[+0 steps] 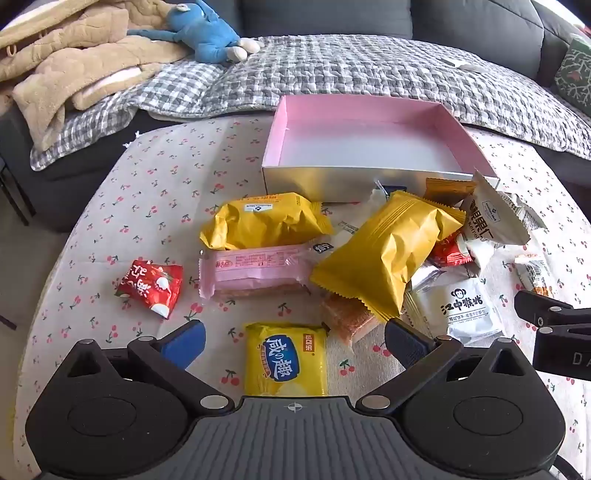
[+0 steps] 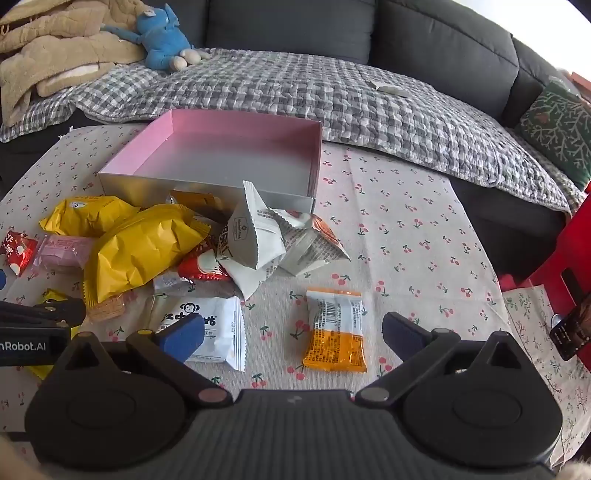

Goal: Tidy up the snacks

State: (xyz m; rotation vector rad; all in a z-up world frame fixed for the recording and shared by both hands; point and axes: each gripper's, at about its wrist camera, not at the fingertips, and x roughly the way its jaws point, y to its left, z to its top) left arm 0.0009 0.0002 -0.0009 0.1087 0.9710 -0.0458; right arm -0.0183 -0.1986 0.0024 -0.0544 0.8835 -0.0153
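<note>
An empty box with pink inner walls (image 1: pixel 369 114) (image 2: pixel 236 129) stands at the back of the table. A heap of snack packets lies in front of it: yellow packs (image 1: pixel 384 254) (image 2: pixel 144 247), a pink wafer pack (image 1: pixel 255 271), a red packet (image 1: pixel 151 286), white packets (image 1: pixel 469 306) (image 2: pixel 210 328). My left gripper (image 1: pixel 295 343) is open and empty, its fingers either side of a yellow cracker packet (image 1: pixel 286 365). My right gripper (image 2: pixel 291 334) is open and empty, around an orange-and-white packet (image 2: pixel 336 328).
The table has a cherry-print cloth (image 2: pixel 406 229). Behind it is a sofa with a checked quilt (image 2: pixel 295 88), a blue plush toy (image 1: pixel 207 33) and beige blankets (image 1: pixel 74 62). A red object (image 2: pixel 565 266) stands at the table's right.
</note>
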